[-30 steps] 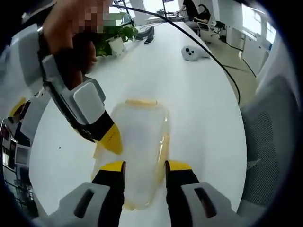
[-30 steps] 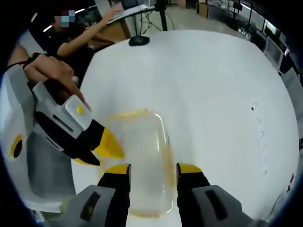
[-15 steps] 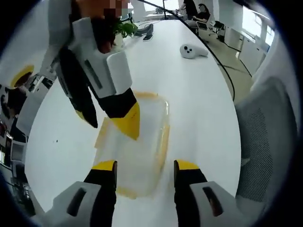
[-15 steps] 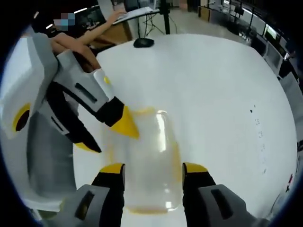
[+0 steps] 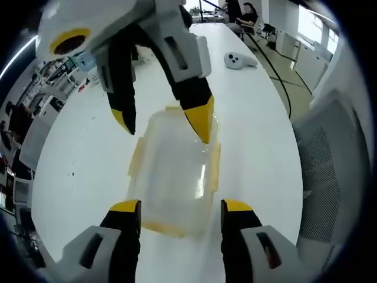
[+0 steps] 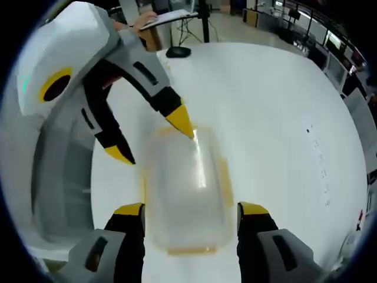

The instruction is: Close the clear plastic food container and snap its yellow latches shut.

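Clear plastic food container point(image 5: 174, 177), lid on, flat on white table, yellow latches point(image 5: 215, 174) along its edges.

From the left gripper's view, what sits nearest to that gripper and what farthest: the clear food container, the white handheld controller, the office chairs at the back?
1. Clear food container, just ahead between its jaws.
2. White handheld controller, farther up the table, right side.
3. Office chairs, beyond the table's far end.

- An open-plan office, by the look of it
- Long white surface point(image 5: 259, 141) with a mesh office chair point(image 5: 333, 171) drawn up beside it
- More desks and chairs point(image 5: 259, 26) further back
- A black cable point(image 5: 277, 76) trails across the surface, past a white controller point(image 5: 240, 59)
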